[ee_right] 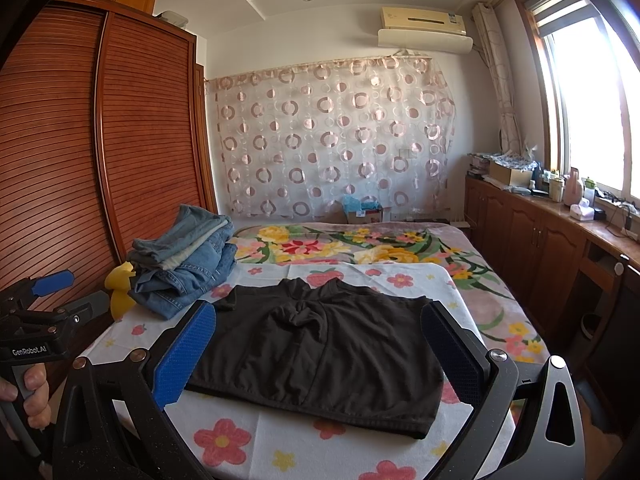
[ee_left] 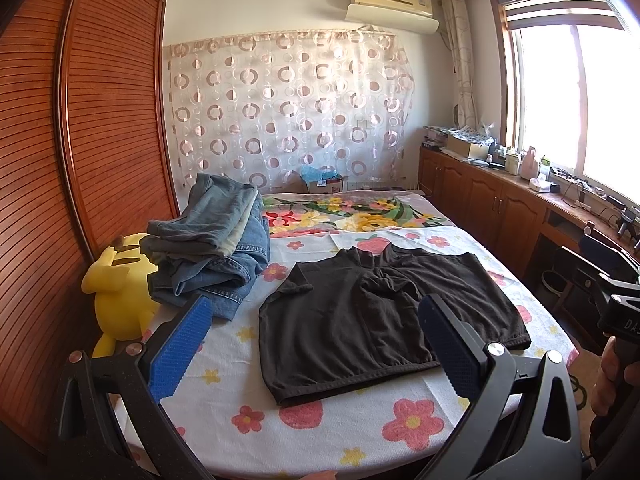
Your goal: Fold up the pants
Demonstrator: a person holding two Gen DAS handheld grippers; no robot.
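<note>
Here, nearest the cameras, the left gripper (ee_left: 316,344) is hovering over the near edge of the bed with its blue-padded jaws spread wide and nothing between them. The right gripper (ee_right: 318,348) is hovering likewise, jaws wide apart and gripping nothing. In the right wrist view a hand (ee_right: 30,396) is wrapping around the left tool's handle at the lower left.

Below them, a white flower-print sheet (ee_left: 344,428) is covering the near part of the bed. The black pants (ee_left: 372,320) are lying flat on it, just past the gripper tips, a little right of the bed's middle. They look short: the waistband is facing the near edge and the legs are pointing away toward the far wall, splaying apart slightly, with the fabric bunching at the crotch. The long axis is running side to side across the bed, tilted a little.

To the left, a pile of denim clothes (ee_left: 212,252) is sitting on the sheet, with a yellow plush toy (ee_left: 120,292) beside it against the slatted wooden wardrobe (ee_left: 80,140). Farther back a floral blanket (ee_left: 352,212) is covering the bed. Beyond it, a circle-patterned curtain (ee_left: 288,108) is hanging on the far wall under an air conditioner (ee_left: 390,4). On the right, wooden cabinets (ee_left: 480,196) are running beneath a bright window (ee_left: 580,100).
</note>
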